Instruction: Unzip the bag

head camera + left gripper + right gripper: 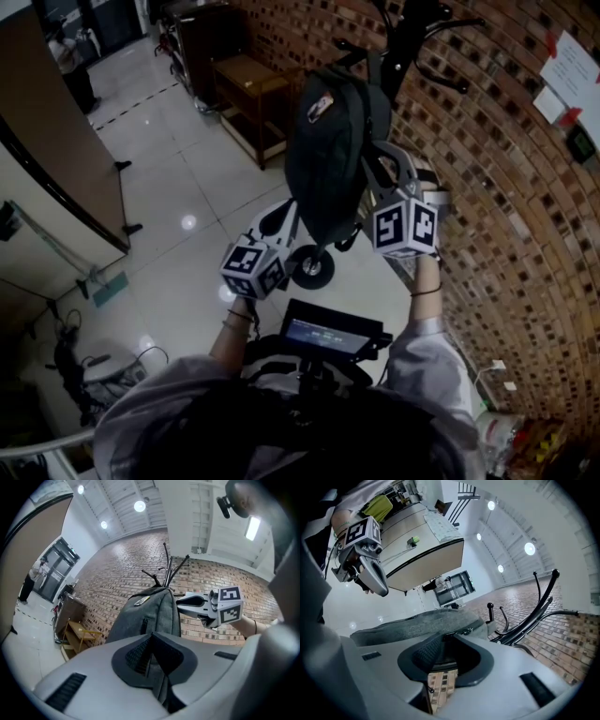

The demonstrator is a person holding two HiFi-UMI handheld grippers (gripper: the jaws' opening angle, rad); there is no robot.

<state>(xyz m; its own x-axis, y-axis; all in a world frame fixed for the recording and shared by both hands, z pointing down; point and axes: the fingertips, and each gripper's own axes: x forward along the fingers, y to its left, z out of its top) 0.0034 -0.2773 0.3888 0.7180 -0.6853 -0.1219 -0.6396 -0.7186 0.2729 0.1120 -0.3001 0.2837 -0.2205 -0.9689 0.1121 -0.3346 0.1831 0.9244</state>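
Note:
A dark grey backpack point(328, 159) hangs from a black coat rack point(412, 37) in front of a brick wall. My left gripper point(292, 214) is at the bag's lower left. In the left gripper view its jaws point(151, 637) are closed with grey bag fabric point(140, 616) pinched between them. My right gripper point(375, 169) is against the bag's right side, higher up. In the right gripper view its tips point(444, 638) meet at the zip line of the bag point(422, 625), just beside the metal slider point(466, 631). What they pinch is hidden behind the pads.
The brick wall point(506, 187) runs close on the right. A wooden side table point(248, 98) stands behind the bag on the left. A black wheel point(312, 267) sits on the tiled floor point(178, 234) under the bag. A desk point(417, 550) stands across the room.

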